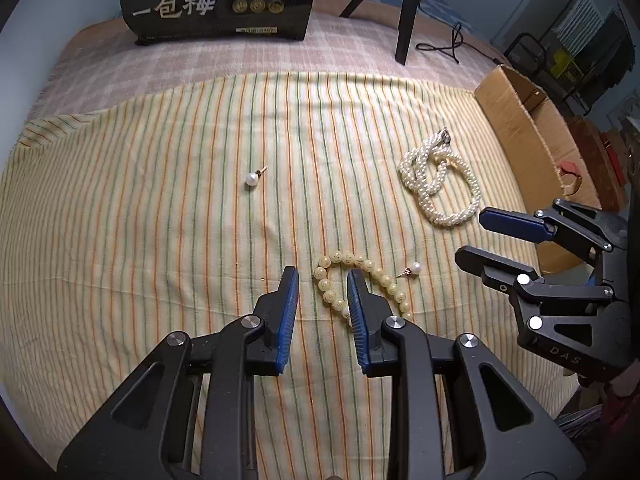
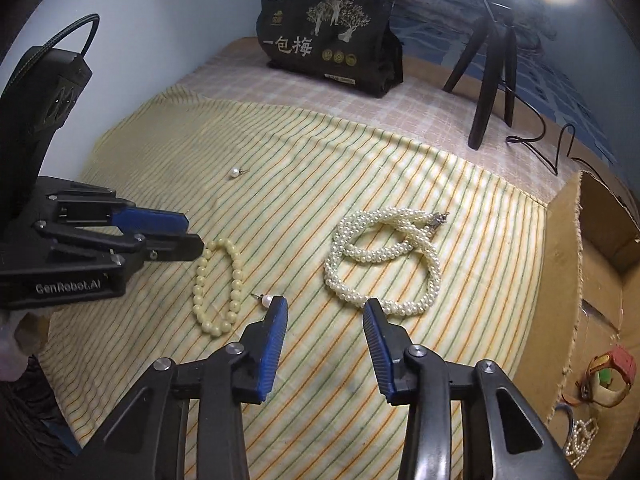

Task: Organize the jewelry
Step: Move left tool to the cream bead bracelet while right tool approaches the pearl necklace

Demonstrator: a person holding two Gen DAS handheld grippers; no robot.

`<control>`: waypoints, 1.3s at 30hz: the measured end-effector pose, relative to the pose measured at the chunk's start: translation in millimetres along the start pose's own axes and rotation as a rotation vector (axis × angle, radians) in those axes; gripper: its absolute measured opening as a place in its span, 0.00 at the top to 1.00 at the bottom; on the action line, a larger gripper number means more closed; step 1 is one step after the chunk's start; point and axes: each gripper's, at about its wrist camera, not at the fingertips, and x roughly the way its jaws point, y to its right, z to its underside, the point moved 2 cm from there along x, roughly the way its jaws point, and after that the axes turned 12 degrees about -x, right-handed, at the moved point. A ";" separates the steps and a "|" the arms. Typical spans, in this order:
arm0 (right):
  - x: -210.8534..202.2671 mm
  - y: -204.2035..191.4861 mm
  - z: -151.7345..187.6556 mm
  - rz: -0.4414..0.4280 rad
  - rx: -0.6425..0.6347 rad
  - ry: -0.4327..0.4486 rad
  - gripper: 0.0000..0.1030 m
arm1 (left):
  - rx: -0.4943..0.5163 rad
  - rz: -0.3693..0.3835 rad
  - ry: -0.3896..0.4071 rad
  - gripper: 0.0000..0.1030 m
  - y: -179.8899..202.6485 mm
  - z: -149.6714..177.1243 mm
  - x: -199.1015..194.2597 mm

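Jewelry lies spread on the striped cloth (image 1: 160,240): a yellow bead bracelet (image 2: 218,284) near its middle, a pearl earring (image 2: 267,300) just right of the bracelet, a twisted pearl necklace (image 2: 384,256) farther right, and a second earring (image 1: 251,178) well beyond the bracelet. The left gripper (image 1: 323,276) hovers over the bracelet, jaws narrow, nothing clamped. The right gripper (image 2: 326,306) stands between earring and necklace, jaws partly open, empty.

Reads "一包梅" on black bag (image 2: 326,46) at twelve o'clock; "GenRobot.AI" on left gripper (image 2: 192,234) body; perhaps "DAS" on right gripper (image 1: 480,236).
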 end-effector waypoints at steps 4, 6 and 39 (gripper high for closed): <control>9.7 -0.4 -3.0 -0.002 -0.005 -0.014 0.60 | 0.008 -0.025 -0.011 0.76 1.2 0.8 10.9; 13.8 0.6 -4.3 0.003 -0.006 -0.022 0.61 | 0.011 -0.039 -0.016 0.76 0.9 0.4 16.0; 45.2 5.3 -17.3 0.060 -0.053 -0.052 0.76 | 0.050 -0.061 0.028 0.86 3.9 -3.0 31.0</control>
